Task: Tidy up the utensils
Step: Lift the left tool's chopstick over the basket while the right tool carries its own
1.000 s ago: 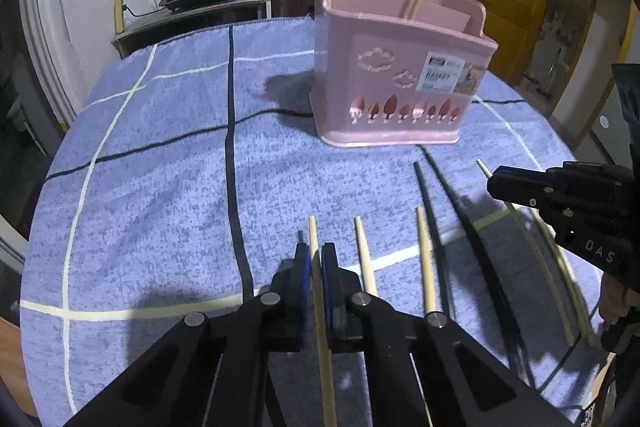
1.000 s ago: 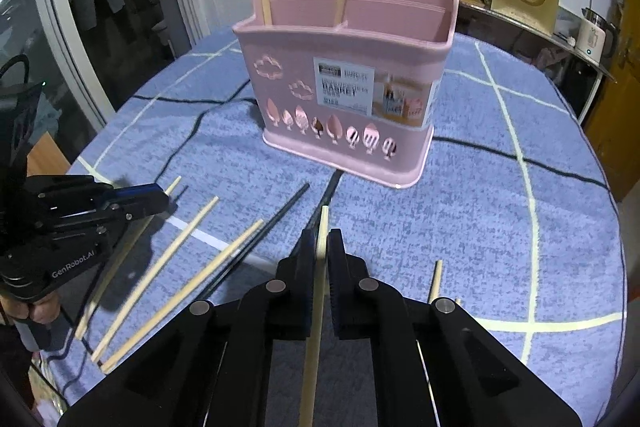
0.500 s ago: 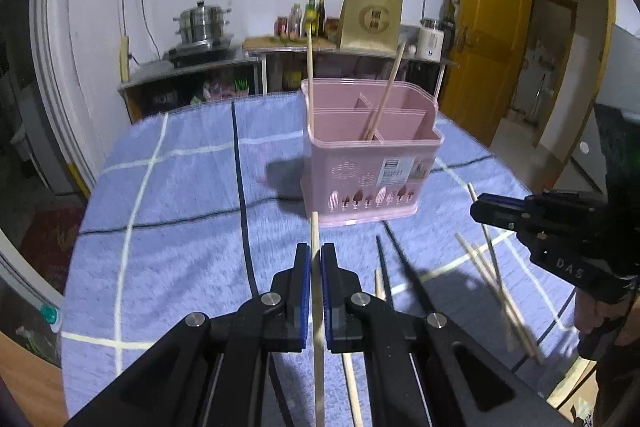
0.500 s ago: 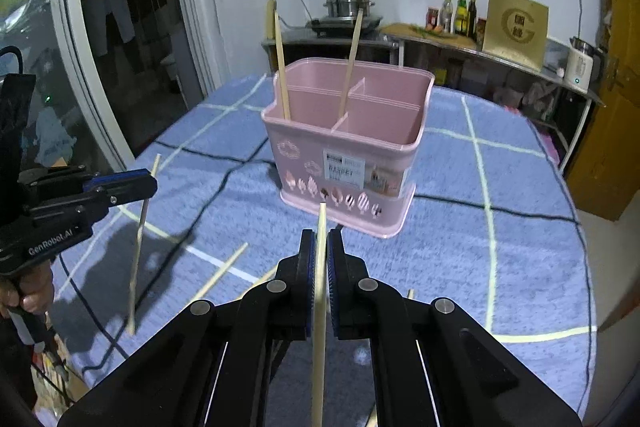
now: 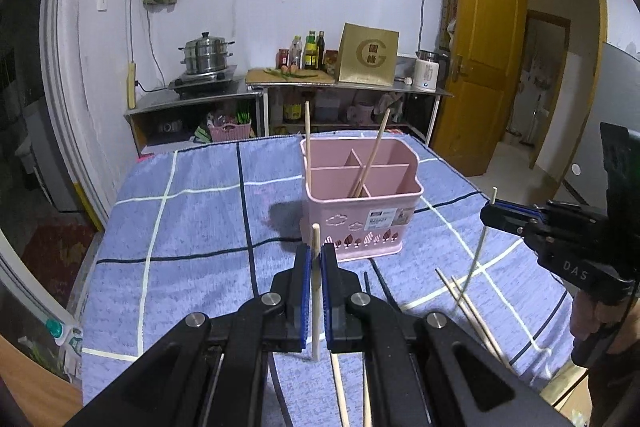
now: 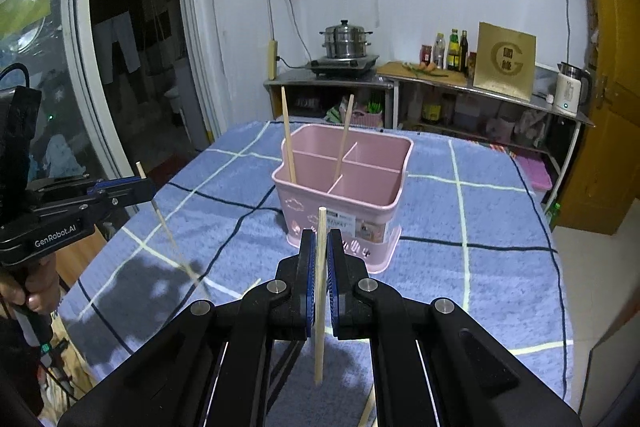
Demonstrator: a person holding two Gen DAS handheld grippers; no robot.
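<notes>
We saw the pink basket (image 5: 362,215) standing near the middle of the bench (image 5: 180,239) on its blue checked cloth, two wooden chopsticks (image 5: 372,155) leaning in its compartments. Loose chopsticks (image 5: 468,303), pale and black, lay on the cloth between the basket and us. The left tool (image 5: 316,291) hung above the cloth in front of the basket, pinching a pale chopstick (image 5: 315,267) upright. The right tool (image 6: 319,279) hovered on the other side, likewise clamped on an upright chopstick (image 6: 319,307).
</notes>
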